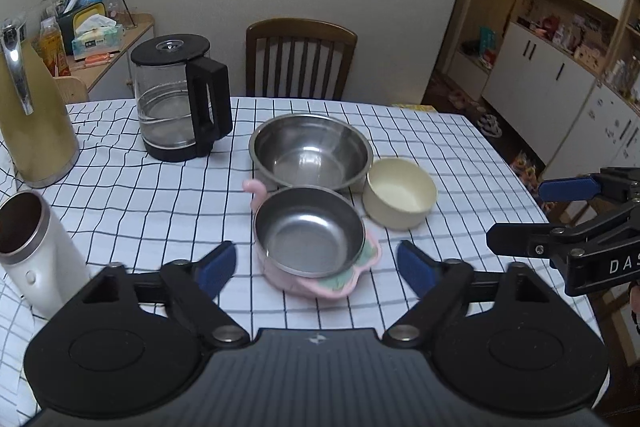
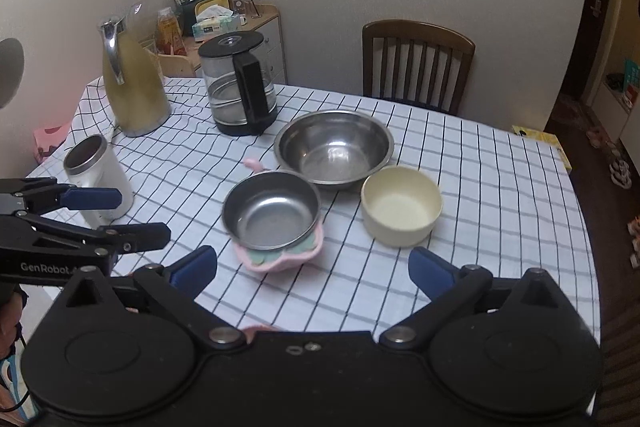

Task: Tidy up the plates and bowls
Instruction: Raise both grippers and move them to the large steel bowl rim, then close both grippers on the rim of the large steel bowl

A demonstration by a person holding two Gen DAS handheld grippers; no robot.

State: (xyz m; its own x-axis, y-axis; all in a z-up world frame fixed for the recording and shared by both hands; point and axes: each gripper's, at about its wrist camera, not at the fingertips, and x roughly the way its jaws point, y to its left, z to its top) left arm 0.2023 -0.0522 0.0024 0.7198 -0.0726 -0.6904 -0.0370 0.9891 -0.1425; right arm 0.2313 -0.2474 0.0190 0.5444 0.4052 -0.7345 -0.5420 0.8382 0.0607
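- Counter (image 1: 460,163) first: big steel bowl (image 1: 311,151) sits mid-cloth, small steel bowl (image 1: 310,231) on pink plate (image 1: 320,285) just in front, touching it; cream bowl (image 1: 400,193) just beside on the right.
- I'd guess nesting is next: small steel into big, cream on top.
- Left gripper (image 1: 316,265) spread wide, empty; right gripper (image 2: 314,269) same.
- I'd pinch a rim, lift straight, keep clear of the kettle (image 1: 180,99).

Three bowls (image 1: 310,151), one plate (image 1: 344,281), two kettles (image 1: 180,99), one flask (image 1: 36,251).
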